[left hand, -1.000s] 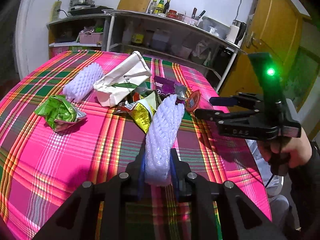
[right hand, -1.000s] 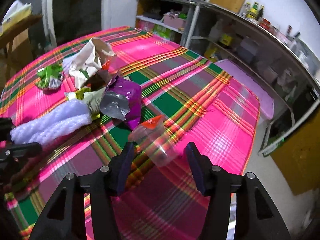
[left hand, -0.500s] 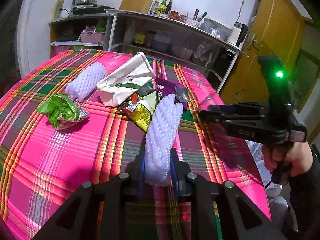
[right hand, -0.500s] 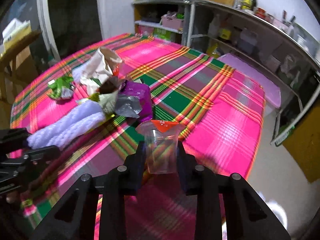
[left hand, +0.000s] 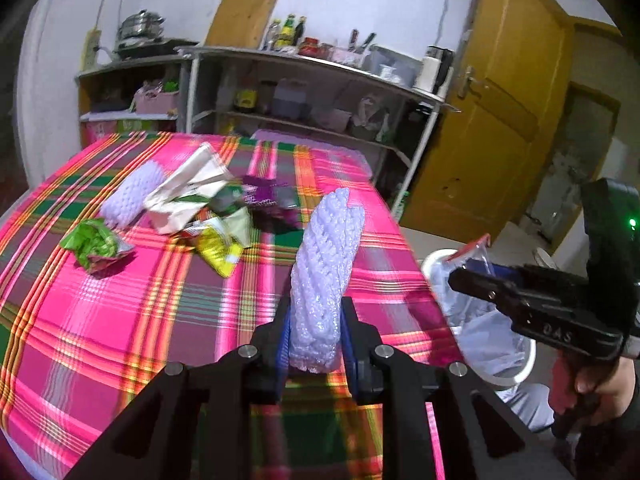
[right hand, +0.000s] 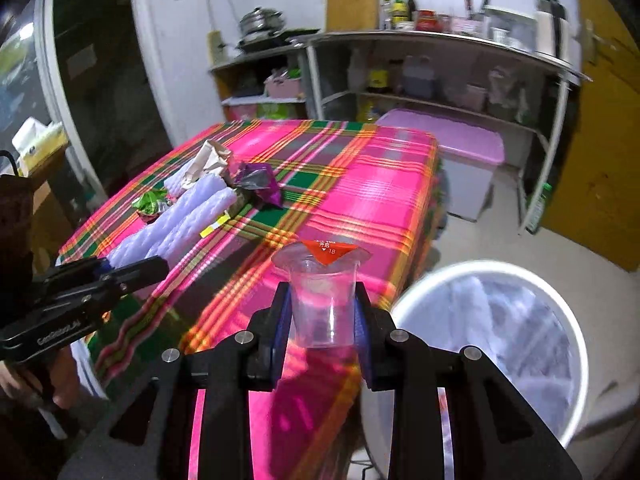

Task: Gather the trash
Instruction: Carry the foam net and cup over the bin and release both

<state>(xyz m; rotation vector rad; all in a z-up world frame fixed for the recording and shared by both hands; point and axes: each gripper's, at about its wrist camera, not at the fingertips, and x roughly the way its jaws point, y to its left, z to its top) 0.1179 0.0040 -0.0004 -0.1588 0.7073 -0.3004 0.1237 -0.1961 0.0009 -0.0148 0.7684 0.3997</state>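
Note:
My left gripper [left hand: 314, 316] is shut on a white foam net sleeve [left hand: 328, 264], which sticks up and forward over the plaid table [left hand: 120, 320]. My right gripper [right hand: 321, 300] is shut on a clear plastic cup [right hand: 322, 276] with a torn orange lid, held upright past the table's corner beside a white lined bin [right hand: 480, 268]. In the left wrist view the right gripper [left hand: 476, 276] and cup [left hand: 474, 254] hang over the bin [left hand: 520, 372]. The right wrist view shows the left gripper [right hand: 136, 270] and sleeve [right hand: 180, 220] at the left.
Left on the cloth are a green wrapper [left hand: 94, 244], a second foam net [left hand: 134, 192], a white paper bag [left hand: 188, 196], a yellow wrapper [left hand: 224, 248] and a purple one [left hand: 264, 200]. Shelves [left hand: 300, 120], a pink-lidded box [right hand: 448, 140] and a yellow door [left hand: 500, 120] stand behind.
The right gripper closed on the cup, lifted it off the cloth, turned it upright and carried it to the bin. The left gripper with the sleeve drifted up and rightward.

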